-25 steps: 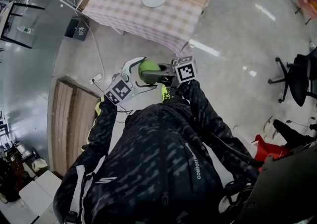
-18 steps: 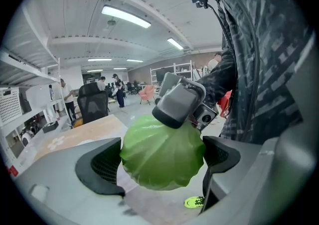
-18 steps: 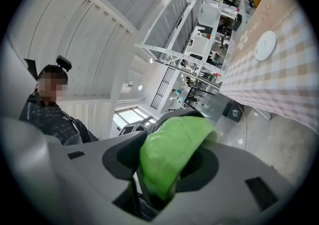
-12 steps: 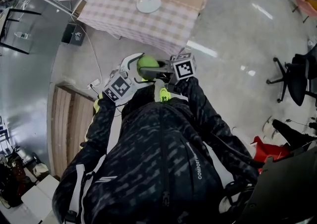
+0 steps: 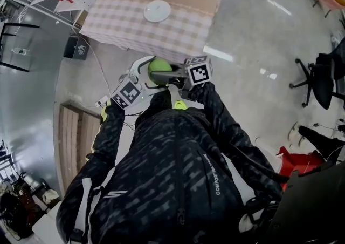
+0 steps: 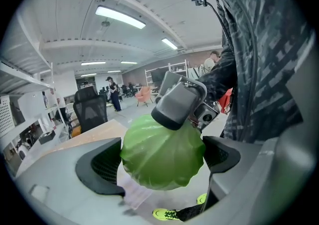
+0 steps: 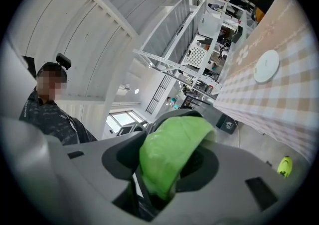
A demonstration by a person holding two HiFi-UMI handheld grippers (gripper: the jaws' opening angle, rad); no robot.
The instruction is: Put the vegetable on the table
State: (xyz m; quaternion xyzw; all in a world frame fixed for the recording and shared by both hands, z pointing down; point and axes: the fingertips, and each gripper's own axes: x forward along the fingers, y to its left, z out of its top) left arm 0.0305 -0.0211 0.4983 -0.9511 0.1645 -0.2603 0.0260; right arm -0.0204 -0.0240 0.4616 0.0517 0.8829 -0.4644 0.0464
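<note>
The putting-down is not done yet. You have the vegetable [image 5: 160,66] up in the air in front of your chest, over the floor, and in the head view it sits just short of the near edge of the desk [image 5: 121,21].

Both grippers are on it. The left gripper [image 6: 162,155] has its jaws wide, and the green ball fills the gap from pad to pad, so it looks clamped from the sides. The right gripper [image 7: 167,162] has its jaws closed across the same vegetable, with the leaf bulging out between them.

The desk, covered by a checked cloth, is bare apart from a white plate [image 5: 157,11] near its middle, so there looks to be plenty of room on the near side.

By my reading, the pick-up and most of the carry are behind you. What is left is to:
- bring the vegetable over the cloth
- lower it until it rests
- let go with both jaws and draw back
</note>
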